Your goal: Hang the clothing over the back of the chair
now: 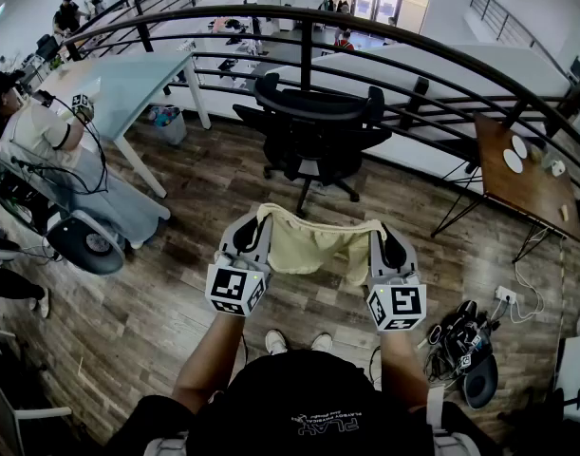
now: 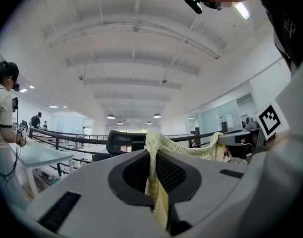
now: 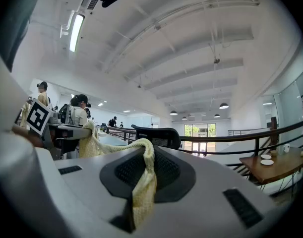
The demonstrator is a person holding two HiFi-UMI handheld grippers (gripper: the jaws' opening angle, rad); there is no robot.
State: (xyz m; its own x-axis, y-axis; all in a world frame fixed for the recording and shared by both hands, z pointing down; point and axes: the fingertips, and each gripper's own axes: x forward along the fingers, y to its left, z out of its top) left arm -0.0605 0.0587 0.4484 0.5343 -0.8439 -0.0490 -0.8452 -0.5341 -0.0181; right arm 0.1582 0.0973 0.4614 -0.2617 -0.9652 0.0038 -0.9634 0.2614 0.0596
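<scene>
The pale yellow knitted garment (image 1: 313, 247) sags in a bunch between my two claws, so I cannot tell what kind of clothing it is; its lower folds hide each other. My own arms and black shirt (image 1: 313, 407) cut off the floor nearest me. White print on the shirt reads "PLAY" upside down; the smaller line beside it is too small to read.

My left claw (image 1: 258, 218) is clamped on one upper corner of the garment, with the knit pinched between its dark pads and trailing down out of the jaws. My right claw (image 1: 378, 229) is clamped on the other corner in the same way. The top edge runs stretched from one claw to the other.

The black mesh office chair (image 1: 313, 126) stands beyond both claws, well apart from the garment, just before the black metal railing (image 1: 441, 65).
</scene>
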